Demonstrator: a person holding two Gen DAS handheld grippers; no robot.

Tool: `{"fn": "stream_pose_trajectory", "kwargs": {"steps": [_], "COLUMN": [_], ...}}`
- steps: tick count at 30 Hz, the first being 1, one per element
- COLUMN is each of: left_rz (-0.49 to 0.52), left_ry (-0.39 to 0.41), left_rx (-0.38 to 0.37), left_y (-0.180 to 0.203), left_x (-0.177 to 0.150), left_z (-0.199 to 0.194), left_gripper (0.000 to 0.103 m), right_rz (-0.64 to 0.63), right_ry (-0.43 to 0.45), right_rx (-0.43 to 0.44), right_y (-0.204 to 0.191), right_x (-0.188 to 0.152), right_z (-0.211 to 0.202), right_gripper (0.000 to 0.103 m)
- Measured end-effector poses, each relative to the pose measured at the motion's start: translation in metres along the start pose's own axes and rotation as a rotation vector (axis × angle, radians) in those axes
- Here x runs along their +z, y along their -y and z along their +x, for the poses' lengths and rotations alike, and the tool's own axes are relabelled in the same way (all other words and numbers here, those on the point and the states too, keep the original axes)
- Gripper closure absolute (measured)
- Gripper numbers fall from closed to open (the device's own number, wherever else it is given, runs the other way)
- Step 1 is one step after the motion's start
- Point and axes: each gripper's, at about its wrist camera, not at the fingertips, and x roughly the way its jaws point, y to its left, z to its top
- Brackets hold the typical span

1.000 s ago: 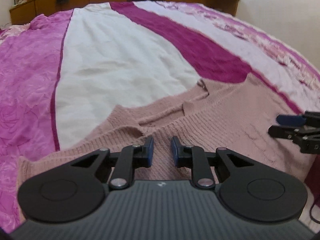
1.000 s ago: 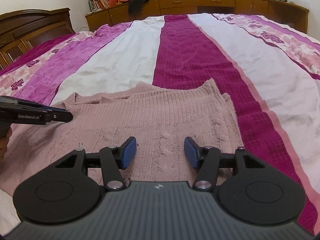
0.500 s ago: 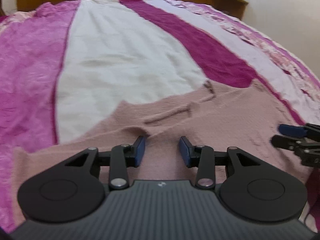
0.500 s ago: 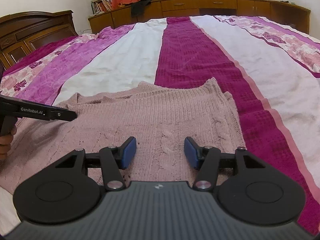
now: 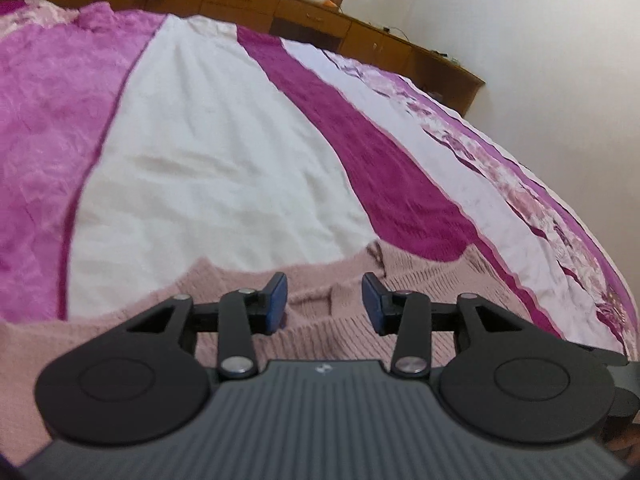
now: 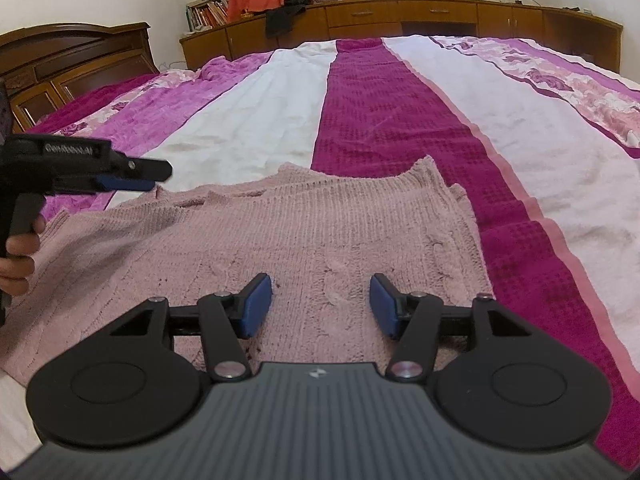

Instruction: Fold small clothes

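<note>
A pale pink knitted sweater (image 6: 280,240) lies spread flat on the striped bedspread (image 6: 392,120). In the left wrist view the sweater's neckline (image 5: 328,300) shows between the blue pads. My left gripper (image 5: 324,300) hovers above that neckline, its jaws opening with nothing pressed between them. From the right wrist view the left gripper (image 6: 148,176) appears at the left edge, held by a hand (image 6: 18,256). My right gripper (image 6: 320,304) stands open above the sweater's near part, apart from the knit.
The bedspread (image 5: 224,152) has white, magenta and floral pink stripes. A dark wooden headboard (image 6: 76,68) rises at the left. Low wooden cabinets (image 6: 420,16) line the far wall, with books, clothes and a plush goose on top.
The left gripper's jaws have spread wider, and it has rolled and lifted slightly over the sweater's neckline. The right gripper has stayed still.
</note>
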Motion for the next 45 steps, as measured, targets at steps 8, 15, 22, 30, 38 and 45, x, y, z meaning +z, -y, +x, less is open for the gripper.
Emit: {"fn": "stream_pose_trajectory", "kwargs": {"steps": [8,15,22,30,38,45], "left_rz": [0.05,0.08,-0.002,0.111,0.136,0.089], "left_ry": [-0.044,-0.194,-0.078,-0.055,-0.039,-0.06], "left_rx": [0.041,-0.019,-0.076,0.092,0.217,0.278], "left_y": [0.001,0.003,0.011,0.017,0.014,0.015], "left_x": [0.005,-0.013,-0.008,-0.004,-0.029,-0.061], "left_z": [-0.003,0.028,0.031,-0.008,-0.076,-0.124], "left_gripper": [0.054,0.054,0.054,0.054,0.054,0.054], "right_rz": [0.016,0.022,0.025,0.044,0.065,0.095], "right_ry": [0.008,0.02,0.025,0.035,0.069,0.05], "right_rx": [0.011,0.017,0.023,0.026,0.006,-0.017], "right_y": [0.0,0.001,0.003,0.004,0.014,0.025], "right_x": [-0.003,-0.005,-0.007,-0.005,-0.005,-0.02], "right_z": [-0.005,-0.004,-0.005,-0.013,-0.048,-0.074], "right_gripper": [0.04,0.04,0.04,0.04,0.04,0.04]}}
